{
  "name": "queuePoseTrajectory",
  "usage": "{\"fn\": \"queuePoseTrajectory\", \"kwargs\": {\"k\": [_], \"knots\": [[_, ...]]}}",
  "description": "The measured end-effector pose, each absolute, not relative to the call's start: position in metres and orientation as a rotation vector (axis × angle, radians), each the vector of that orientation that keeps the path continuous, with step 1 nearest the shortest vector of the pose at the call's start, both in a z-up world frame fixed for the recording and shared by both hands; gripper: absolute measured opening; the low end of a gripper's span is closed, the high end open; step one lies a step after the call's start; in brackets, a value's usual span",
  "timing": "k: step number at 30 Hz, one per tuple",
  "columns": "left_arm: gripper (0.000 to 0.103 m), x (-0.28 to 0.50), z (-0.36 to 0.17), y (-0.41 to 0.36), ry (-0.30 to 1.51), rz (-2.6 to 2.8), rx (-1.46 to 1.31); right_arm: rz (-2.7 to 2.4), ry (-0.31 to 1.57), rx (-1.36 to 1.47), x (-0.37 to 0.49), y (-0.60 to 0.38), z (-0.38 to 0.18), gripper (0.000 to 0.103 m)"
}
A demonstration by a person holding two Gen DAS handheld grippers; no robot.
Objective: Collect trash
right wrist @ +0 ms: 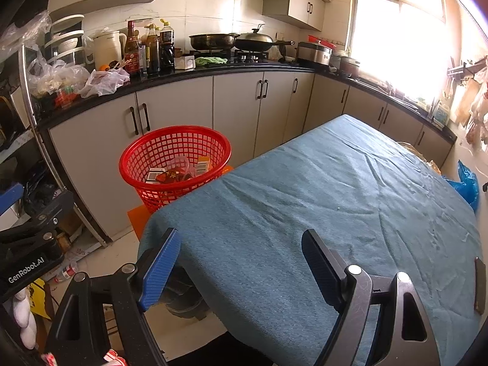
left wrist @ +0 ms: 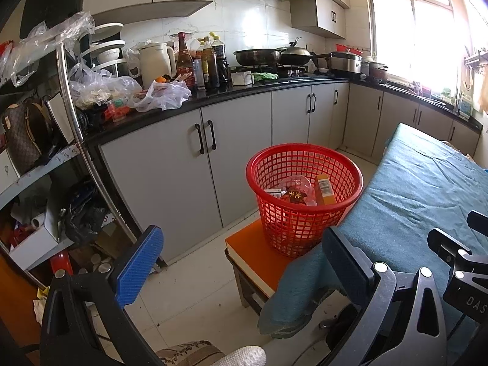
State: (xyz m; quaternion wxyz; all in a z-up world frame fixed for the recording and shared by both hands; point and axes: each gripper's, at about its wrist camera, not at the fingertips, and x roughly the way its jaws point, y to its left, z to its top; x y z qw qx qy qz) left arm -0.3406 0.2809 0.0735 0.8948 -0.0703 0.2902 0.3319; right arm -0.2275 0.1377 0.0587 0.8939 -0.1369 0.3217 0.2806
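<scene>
A red mesh basket [left wrist: 292,225] stands on an orange stool [left wrist: 247,241] beside the table. It holds trash: a clear plastic cup [left wrist: 297,184], an orange box [left wrist: 324,189], a red wrapper [left wrist: 294,196] and a small white box. My left gripper [left wrist: 241,233] is open and empty, a short way in front of the basket and above the floor. In the right wrist view the basket [right wrist: 146,192] sits to the left. My right gripper [right wrist: 241,235] is open and empty over the near corner of the teal tablecloth [right wrist: 305,198].
A black counter [left wrist: 244,94] with bottles, a kettle, plastic bags and pans runs along the grey cabinets. A metal shelf rack [left wrist: 70,100] stands at the left. A dark flat object [right wrist: 480,286] lies at the table's right edge, a blue bag [right wrist: 466,183] beyond, a plastic bottle [right wrist: 65,271] on the floor.
</scene>
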Motion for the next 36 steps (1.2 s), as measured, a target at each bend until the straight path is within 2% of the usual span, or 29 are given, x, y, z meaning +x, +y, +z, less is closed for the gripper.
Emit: {"fn": "queuePoseTrajectory", "kwargs": {"k": [36], "knots": [[0.103, -0.348, 0.061, 0.297, 0.623, 0.699, -0.213, 0.58, 0.679, -0.316, -0.244, 0.169, 0.048, 0.086]]}}
